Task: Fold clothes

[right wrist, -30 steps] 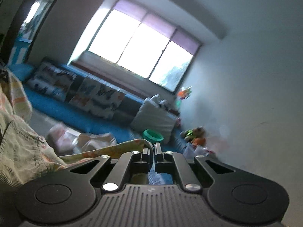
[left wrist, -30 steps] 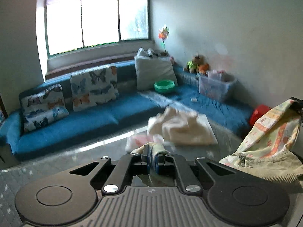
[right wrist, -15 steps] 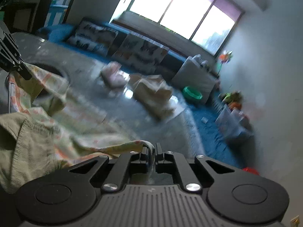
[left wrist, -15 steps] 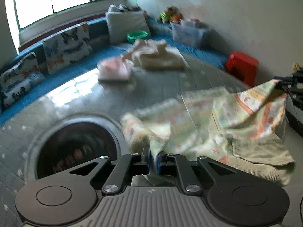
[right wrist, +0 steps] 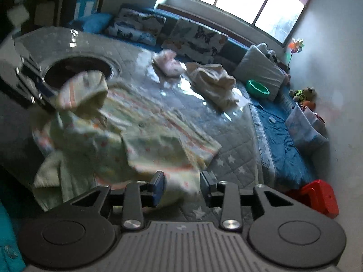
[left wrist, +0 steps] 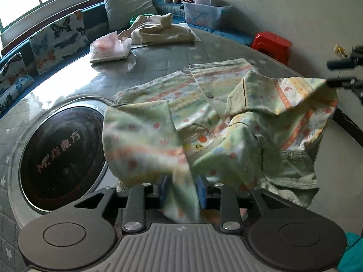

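A pale green child's shirt (left wrist: 204, 104) with orange stripes and small prints lies crumpled on the grey quilted table (left wrist: 158, 63). Its far half is spread flat and both near corners are still raised. My left gripper (left wrist: 182, 190) is open, its blue pads apart, and a blurred corner of the shirt hangs loosely through the gap. In the right wrist view the shirt (right wrist: 140, 136) spreads ahead of my right gripper (right wrist: 182, 188), which is open with the hem lying between and under its fingers. The right gripper (left wrist: 340, 73) also shows at the shirt's right corner.
A round black hob (left wrist: 61, 156) is set into the table at the left. A pink tissue pack (left wrist: 111, 49) and a cream pile of clothes (left wrist: 158, 31) sit at the far side. A red stool (left wrist: 272, 45), blue sofa and clear box (left wrist: 206, 13) lie beyond.
Both grippers swung down from facing the room to the table and brought the shirt onto it. Both jaws, shut on the shirt's corners before, now stand apart.
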The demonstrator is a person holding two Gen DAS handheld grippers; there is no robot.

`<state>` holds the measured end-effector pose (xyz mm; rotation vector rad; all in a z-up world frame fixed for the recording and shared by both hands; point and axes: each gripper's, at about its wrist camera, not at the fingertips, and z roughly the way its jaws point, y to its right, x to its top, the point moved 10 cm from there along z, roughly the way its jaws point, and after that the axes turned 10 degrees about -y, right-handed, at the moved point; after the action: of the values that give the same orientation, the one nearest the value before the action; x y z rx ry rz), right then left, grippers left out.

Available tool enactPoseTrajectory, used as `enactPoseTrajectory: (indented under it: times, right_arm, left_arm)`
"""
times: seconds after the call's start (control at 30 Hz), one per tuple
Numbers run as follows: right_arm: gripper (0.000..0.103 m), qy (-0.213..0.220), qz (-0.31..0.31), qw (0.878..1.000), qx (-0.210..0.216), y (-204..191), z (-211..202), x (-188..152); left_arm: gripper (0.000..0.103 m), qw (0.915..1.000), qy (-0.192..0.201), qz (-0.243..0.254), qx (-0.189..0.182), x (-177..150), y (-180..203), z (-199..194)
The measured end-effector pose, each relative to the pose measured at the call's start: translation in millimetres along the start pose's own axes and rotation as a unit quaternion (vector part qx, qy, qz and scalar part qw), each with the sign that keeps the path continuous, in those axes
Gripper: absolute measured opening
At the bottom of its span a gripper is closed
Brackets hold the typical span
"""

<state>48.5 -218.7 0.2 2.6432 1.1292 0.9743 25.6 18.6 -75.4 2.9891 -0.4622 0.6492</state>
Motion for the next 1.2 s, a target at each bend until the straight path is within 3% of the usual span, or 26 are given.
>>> enactPoseTrajectory:
  times: [0.1,0.2,0.27,0.6,0.83,1.0,1.2]
  right_arm:
    - [0.036,0.014,0.001,1.0,0.013,-7,-2,12]
    - [0.036,0.018,-0.002,0.999,0.033,-21,15,21]
    - [0.037,0.015,-0.001,0.999,0.046,-31,31,26]
    - [0.036,-0.011,0.024,0.995,0.092,-71,113,32]
    - [0.034,-0.023,0.054,0.993,0.106,-74,131,21]
    - [0.009,-0.013,0.061,0.994,0.085,-68,130,17]
    - [0.003,0.002,0.076,0.996,0.037,-43,122,13]
  left_arm:
    - [0.038,1.0,-0.001,-0.004,0.0,-5,-1,-1]
    - [0.039,0.9999,0.003,-0.012,0.0,-6,-3,-4]
    - [0.045,0.9998,0.007,-0.02,0.001,-7,-6,-6]
    - [0.056,0.9976,0.017,-0.066,0.013,-2,-24,2]
    - [0.061,0.9964,0.036,-0.075,0.015,22,-24,12]
    - [0.061,0.995,0.051,-0.078,0.035,43,-25,22]
    - [0.061,0.9935,0.057,-0.082,0.055,61,-31,35]
